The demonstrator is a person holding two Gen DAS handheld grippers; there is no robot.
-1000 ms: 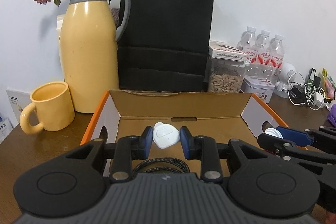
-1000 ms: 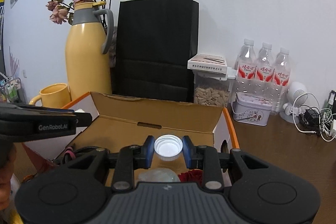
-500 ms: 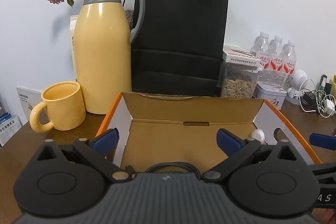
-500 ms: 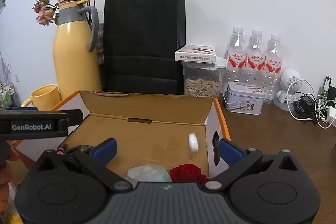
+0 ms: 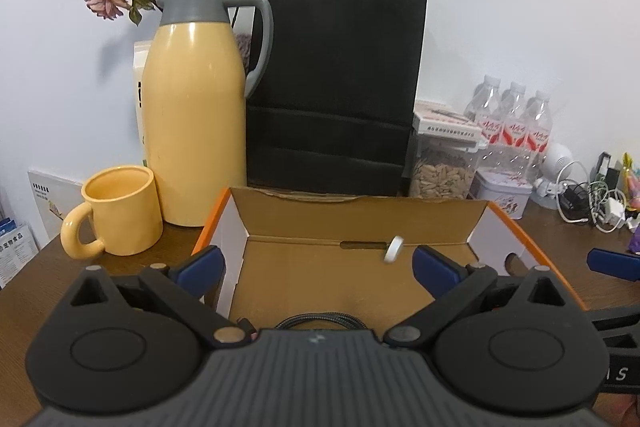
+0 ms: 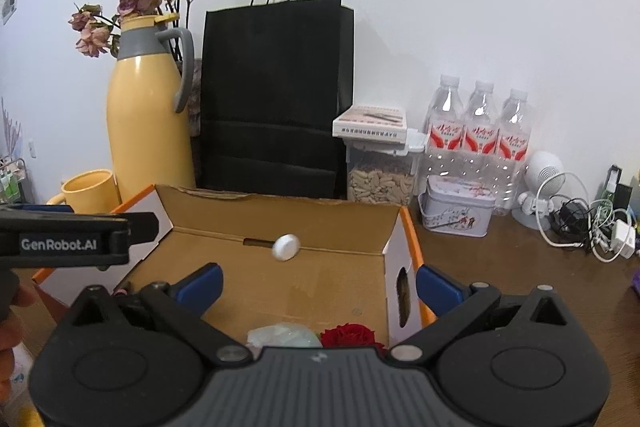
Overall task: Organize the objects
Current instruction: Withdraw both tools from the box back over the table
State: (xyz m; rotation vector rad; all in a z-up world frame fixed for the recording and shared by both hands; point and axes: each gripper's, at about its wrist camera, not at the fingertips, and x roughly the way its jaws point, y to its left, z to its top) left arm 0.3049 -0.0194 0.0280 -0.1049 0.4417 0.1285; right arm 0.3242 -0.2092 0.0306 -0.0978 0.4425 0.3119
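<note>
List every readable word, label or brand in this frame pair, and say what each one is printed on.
"GenRobot.AI": side of the left gripper, in the right wrist view.
Water bottles: red labels, characters too blurred.
Flat box on the seed jar: print too small.
Leaflets at the table's left edge: too small.

Mug [image 5: 120, 211] left of box [image 5: 360, 215]

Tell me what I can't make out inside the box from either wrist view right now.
- Near end of the cardboard box floor: hidden by each gripper body in both views.
- Black cable: left view, only a loop shows.
- Red flower and pale wrapper: right view, lower parts cut off.
- Small white cap: blurred in both views; resting or moving is unclear.
</note>
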